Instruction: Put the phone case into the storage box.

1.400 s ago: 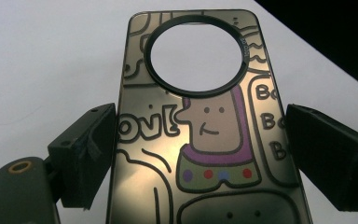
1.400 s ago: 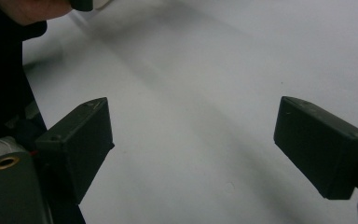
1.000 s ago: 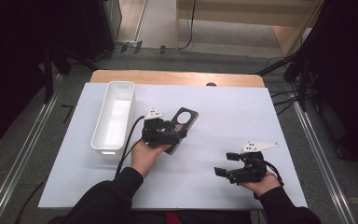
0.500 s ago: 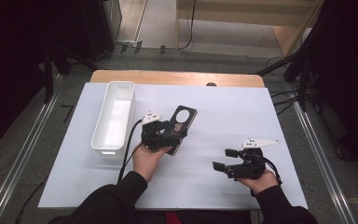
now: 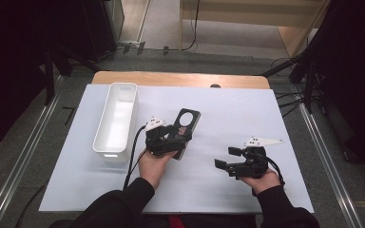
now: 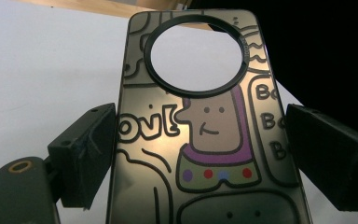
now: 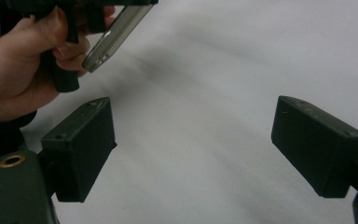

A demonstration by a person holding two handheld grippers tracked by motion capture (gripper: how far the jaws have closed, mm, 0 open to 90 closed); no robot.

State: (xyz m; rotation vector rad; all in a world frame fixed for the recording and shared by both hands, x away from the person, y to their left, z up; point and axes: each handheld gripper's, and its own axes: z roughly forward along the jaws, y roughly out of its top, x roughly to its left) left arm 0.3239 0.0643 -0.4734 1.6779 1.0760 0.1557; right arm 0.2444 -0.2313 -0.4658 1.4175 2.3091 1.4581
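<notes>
Up close, left tongs (image 6: 200, 154) clamp a cartoon-printed phone case (image 6: 205, 140); from above, right tongs (image 5: 224, 158) gape apart.

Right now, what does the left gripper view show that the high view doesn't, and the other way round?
The left gripper view alone shows the translucent phone case's print: a cartoon figure with a purple collar and coloured dots, plus outlined letters. The high view alone shows the long white plastic bin, the right tool with its jaws apart over the white table cover, and the floor around. Both show the case with its round camera hole, between the left tool's jaws.
</notes>
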